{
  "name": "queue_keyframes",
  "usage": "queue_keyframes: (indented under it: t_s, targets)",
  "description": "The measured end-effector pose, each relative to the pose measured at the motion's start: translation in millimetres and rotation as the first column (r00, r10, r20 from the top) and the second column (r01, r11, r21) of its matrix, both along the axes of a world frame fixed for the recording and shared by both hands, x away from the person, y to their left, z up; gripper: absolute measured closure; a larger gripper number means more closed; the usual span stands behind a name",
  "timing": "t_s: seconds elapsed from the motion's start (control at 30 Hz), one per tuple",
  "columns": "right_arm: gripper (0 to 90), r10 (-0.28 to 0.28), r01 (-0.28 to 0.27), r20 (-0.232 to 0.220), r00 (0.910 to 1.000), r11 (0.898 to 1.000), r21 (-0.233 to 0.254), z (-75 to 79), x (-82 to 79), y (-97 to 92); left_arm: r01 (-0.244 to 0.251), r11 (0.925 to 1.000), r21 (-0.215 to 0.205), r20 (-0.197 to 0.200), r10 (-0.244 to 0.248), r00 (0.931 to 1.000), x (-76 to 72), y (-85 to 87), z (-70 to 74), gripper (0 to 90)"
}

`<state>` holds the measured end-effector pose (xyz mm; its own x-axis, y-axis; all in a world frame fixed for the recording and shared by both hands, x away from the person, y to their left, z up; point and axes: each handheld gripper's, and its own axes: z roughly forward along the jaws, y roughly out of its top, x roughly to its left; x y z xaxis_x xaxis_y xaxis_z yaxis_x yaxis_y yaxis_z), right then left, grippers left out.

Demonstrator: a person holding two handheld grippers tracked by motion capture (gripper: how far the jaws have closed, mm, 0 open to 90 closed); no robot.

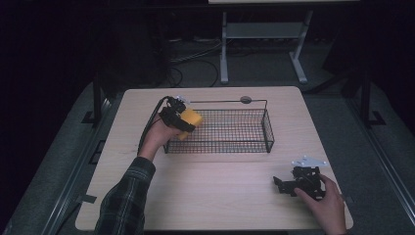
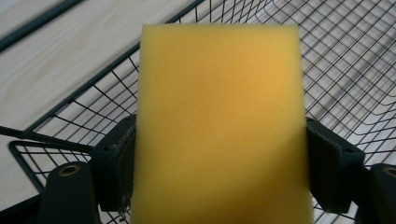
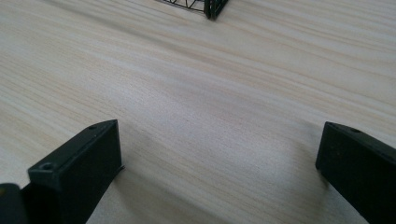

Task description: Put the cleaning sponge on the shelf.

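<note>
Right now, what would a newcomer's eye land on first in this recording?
The yellow sponge, clamped in the left gripper over the left end of the black wire basket at mid-table. Next, the right gripper, fingers wide open and empty, resting on the pale wooden table near its right front corner.

Sponge [image 2: 219, 126]: yellow foam block, rectangular, flat faces, fine-pored, clean. Clamped on both side edges between the left gripper's [image 1: 182, 119] fingers [image 2: 119, 158], the foam's long axis running away from them. It is held off the counter, over the left end of the basket [image 1: 268, 132], just above the rim. Basket: black wire mesh, rectangular, open-topped, upright on the counter [image 1: 215, 181], with a thin wire handle raised along its far side.
</note>
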<state>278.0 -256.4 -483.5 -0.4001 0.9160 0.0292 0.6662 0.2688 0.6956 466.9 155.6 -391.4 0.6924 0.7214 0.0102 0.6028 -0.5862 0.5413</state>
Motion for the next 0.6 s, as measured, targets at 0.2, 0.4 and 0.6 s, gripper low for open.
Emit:
queue_keyframes:
  t_s: [0.2,0.4,0.6]
  targets:
    - [0.0,0.000,0.000,0.000,1.0000,1.000,0.000,0.0,0.0,0.0,0.000,0.9999,0.016,-0.017,0.001,0.9999,3.0,-1.0,-6.3,22.6]
    - [0.0,0.000,0.000,0.000,1.0000,1.000,0.000,0.0,0.0,0.0,-0.004,0.9995,0.031,-0.031,0.005,0.9995,6.0,-3.2,-12.9,22.6]
    - [0.0,0.000,0.000,0.000,1.0000,1.000,0.000,0.0,0.0,0.0,-0.006,0.9992,0.040,-0.048,0.008,0.9988,7.9,-2.6,-16.2,22.5]
